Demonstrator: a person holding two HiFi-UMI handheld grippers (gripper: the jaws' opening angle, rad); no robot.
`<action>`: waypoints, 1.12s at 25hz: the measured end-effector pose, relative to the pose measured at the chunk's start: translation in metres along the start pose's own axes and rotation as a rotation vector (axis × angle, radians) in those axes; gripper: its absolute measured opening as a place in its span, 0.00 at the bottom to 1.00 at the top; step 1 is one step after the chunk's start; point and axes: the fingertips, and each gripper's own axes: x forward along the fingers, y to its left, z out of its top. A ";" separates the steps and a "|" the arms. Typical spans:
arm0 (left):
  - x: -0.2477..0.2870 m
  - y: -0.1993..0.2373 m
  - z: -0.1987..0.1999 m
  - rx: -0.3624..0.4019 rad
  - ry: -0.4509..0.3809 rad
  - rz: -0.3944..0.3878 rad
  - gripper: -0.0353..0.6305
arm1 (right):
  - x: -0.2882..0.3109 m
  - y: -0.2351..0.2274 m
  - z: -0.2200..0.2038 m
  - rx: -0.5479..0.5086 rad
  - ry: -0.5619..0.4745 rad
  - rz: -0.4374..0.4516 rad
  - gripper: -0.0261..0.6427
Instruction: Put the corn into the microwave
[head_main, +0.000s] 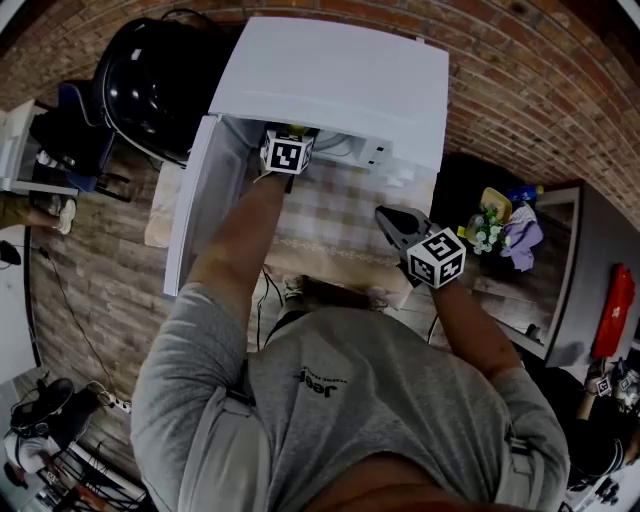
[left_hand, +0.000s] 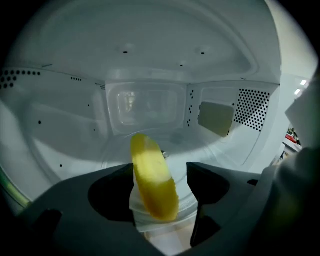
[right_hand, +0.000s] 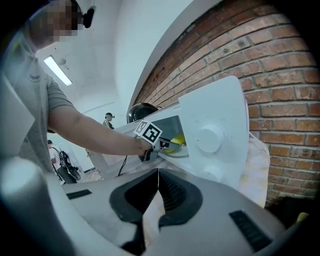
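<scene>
The corn (left_hand: 152, 182) is inside the microwave (head_main: 330, 80), over the round glass plate (left_hand: 112, 161) on its floor. It sits right between the two sides of the left tongs (left_hand: 160, 172). These tongs are open wide. There is a clear gap between the corn and the right side. The corn is close against the left side, but it is not being squeezed.

The corn's long way runs the same way the tongs point. Its near end is down by the tongs and its far end points into the back of the microwave, leaning a little to the left. I think the next move is to pull the left tongs straight back, along the corn, so they do not drag it out.

The left hand is the close one. It reaches in through the open door (head_main: 195, 210). The right tongs (right_hand: 158, 175) are closed, with nothing in them, and wait well apart outside, over the desk (head_main: 340, 215) with its checked cloth.

The corn looks yellow, long and smooth, rounded at both ends. It is too blurry to see the little bumps. Something pale lies under its near end, but I cannot tell what.
</scene>
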 end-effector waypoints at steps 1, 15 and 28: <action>-0.002 0.001 -0.002 -0.001 0.004 0.004 0.55 | -0.001 0.001 0.001 -0.003 0.000 -0.001 0.07; -0.036 -0.001 -0.005 -0.045 -0.025 -0.006 0.55 | -0.013 0.007 0.006 -0.021 -0.014 -0.021 0.07; -0.103 -0.039 0.016 -0.109 -0.114 -0.094 0.55 | -0.040 -0.004 0.035 -0.048 -0.076 -0.064 0.07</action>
